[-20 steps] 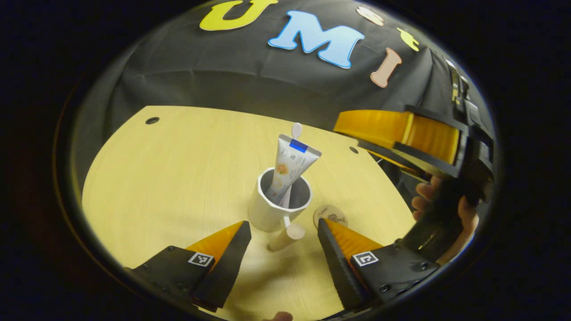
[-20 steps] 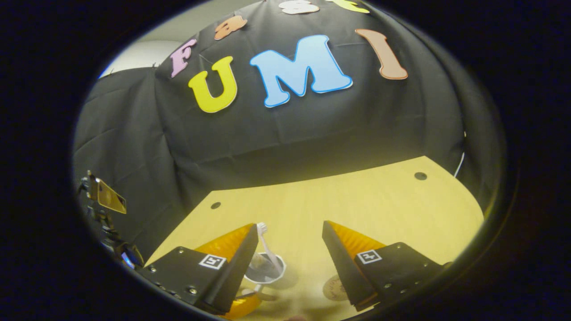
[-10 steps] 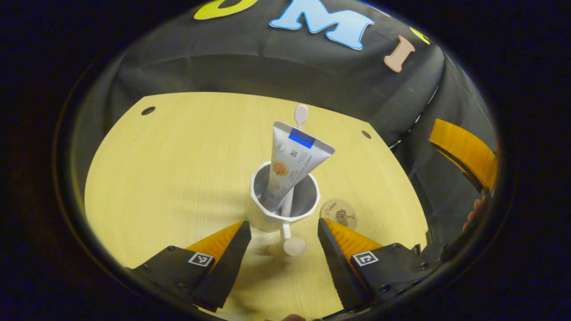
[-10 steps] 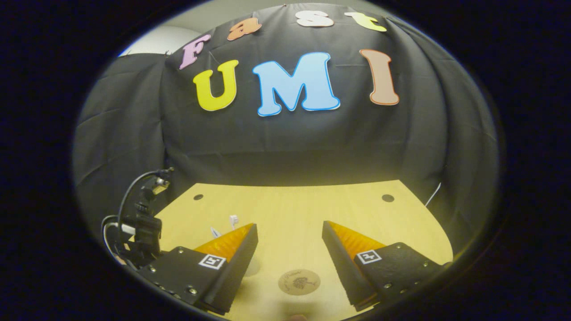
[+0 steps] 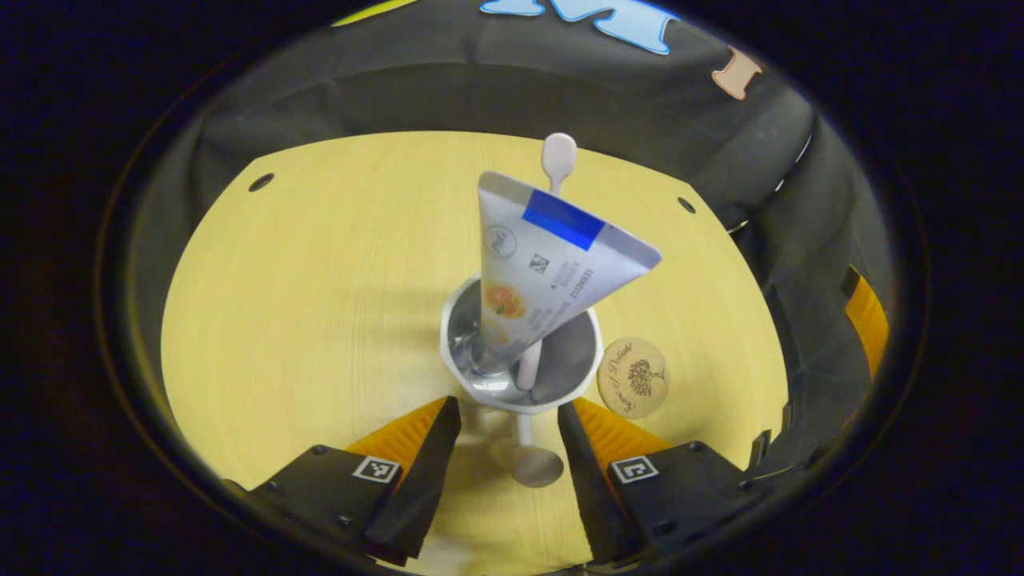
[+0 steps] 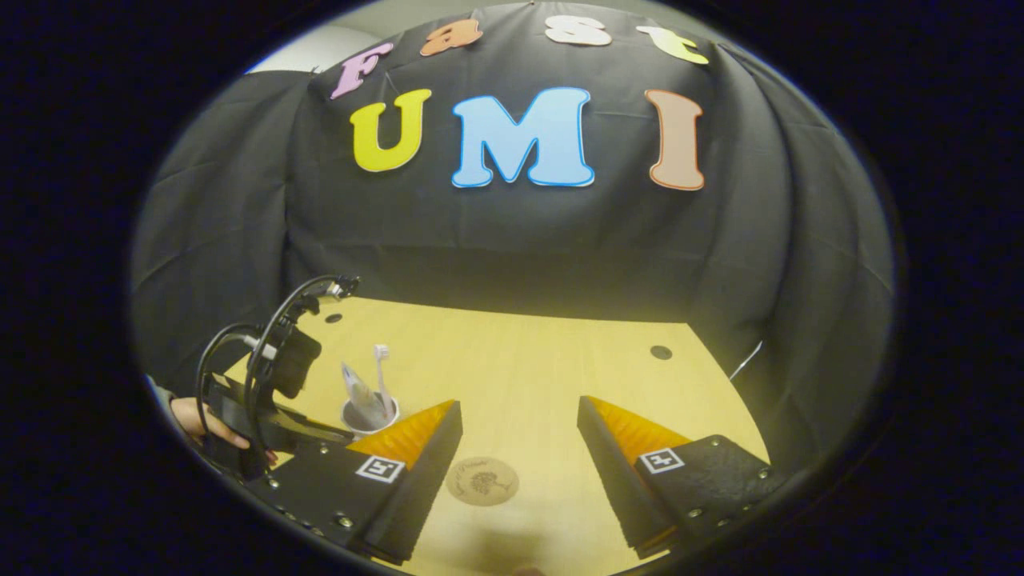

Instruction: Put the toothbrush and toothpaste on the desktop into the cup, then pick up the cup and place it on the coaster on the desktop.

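Note:
A white cup [image 5: 570,360] stands on the wooden desktop [image 5: 320,304]. A toothpaste tube [image 5: 544,272] and a pale toothbrush [image 5: 558,154] stand inside it. The cup's handle [image 5: 526,458] points toward me and lies between the fingers of my open left gripper [image 5: 506,412], apart from both. A round brown coaster [image 5: 632,378] lies just right of the cup. In the right gripper view my open right gripper [image 6: 518,408] holds nothing and hovers above the coaster [image 6: 482,481]. The cup [image 6: 370,416] with toothbrush [image 6: 382,362] stands to its left, with the left gripper [image 6: 268,384] behind it.
Small dark holes mark the desktop's far corners [image 5: 260,182] [image 5: 686,205]. Black cloth walls the booth behind and beside the table. A hand [image 6: 200,420] holds the left gripper at the table's left edge. Part of the right gripper [image 5: 868,320] shows at the right.
My left gripper has moved closer to the cup, bringing its fingers to either side of the handle. The right gripper has pulled back and to the right, away from the cup.

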`<state>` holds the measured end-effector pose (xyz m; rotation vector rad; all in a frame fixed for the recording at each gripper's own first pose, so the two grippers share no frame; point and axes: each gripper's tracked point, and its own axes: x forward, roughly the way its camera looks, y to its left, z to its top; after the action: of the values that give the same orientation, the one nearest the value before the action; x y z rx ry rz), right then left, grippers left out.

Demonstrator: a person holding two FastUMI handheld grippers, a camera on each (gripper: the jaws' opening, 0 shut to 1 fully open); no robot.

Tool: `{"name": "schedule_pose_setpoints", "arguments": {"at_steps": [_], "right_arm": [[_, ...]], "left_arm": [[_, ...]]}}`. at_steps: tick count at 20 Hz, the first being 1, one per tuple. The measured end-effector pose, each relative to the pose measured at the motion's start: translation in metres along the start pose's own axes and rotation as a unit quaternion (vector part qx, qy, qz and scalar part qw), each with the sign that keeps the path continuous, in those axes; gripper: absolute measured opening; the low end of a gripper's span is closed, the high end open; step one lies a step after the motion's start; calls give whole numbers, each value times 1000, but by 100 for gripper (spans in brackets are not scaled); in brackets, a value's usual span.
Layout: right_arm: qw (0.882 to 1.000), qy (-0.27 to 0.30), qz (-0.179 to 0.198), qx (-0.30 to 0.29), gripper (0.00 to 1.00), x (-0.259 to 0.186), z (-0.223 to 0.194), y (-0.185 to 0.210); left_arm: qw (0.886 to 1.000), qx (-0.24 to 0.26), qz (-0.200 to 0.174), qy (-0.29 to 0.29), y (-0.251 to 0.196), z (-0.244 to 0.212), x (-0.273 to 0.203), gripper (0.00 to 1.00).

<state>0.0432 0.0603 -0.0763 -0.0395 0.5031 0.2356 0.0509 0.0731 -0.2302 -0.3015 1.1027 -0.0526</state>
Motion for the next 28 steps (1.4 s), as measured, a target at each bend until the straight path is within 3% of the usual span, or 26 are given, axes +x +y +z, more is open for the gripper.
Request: {"name": "schedule_pose_setpoints", "arguments": {"at_steps": [3, 6, 8, 9, 11, 13, 18, 19, 28], "right_arm": [[1000, 13, -4, 2, 91, -4, -9, -11], [1000, 15, -10, 12, 91, -8, -13, -20], [1000, 15, -15, 16, 91, -12, -15, -24], [1000, 16, -18, 18, 91, -12, -16, -27], [999, 21, -20, 22, 91, -13, -20, -30], [999, 23, -20, 28, 91, -15, -23, -30], [999, 27, -24, 38, 91, -22, -30, -34], [999, 27, -25, 39, 91, -24, -30, -35], [998, 22, -37, 47, 91, -32, -31, -45]], "left_arm": [[1000, 8, 14, 10, 2, -2, 5, 79], [1000, 2, 19, 18, 1, -4, 6, 73], [999, -6, 25, 23, 3, -12, 7, 64], [999, -2, 29, 23, 3, -11, 8, 43], [999, 16, 41, 21, 3, -10, 3, 43], [997, 38, 61, 19, 2, -12, 6, 35], [997, 48, 62, -6, -1, -8, 7, 33], [997, 46, 62, -10, 0, -10, 6, 27], [998, 41, 37, -39, -28, -7, -5, 28]]}}
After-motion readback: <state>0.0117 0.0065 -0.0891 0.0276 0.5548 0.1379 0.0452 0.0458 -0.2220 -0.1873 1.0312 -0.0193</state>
